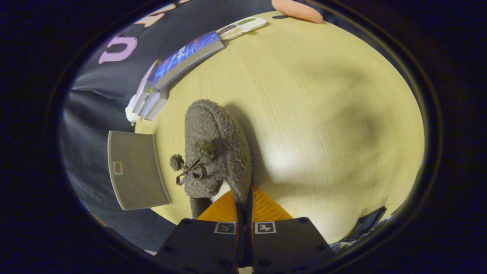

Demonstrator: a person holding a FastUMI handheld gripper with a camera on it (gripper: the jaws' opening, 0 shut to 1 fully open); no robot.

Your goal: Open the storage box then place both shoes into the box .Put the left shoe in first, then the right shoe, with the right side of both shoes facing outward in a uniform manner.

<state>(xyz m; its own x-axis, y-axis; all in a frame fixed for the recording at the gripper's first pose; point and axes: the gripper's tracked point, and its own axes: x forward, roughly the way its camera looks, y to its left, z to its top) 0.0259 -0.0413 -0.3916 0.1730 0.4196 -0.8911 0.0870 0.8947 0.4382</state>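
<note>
We've got the gripper (pixel 243 213) pinching the grey fuzzy shoe (pixel 217 148) by its collar edge, orange fingers (pixel 266 209) pressed together on it, so it hangs toe-forward and we can swing it around. The grey storage box (pixel 135 169) sits just left at the table (pixel 323 114) edge. Loads of bare tabletop on the right; books (pixel 179 64) are stacked far left.
</note>
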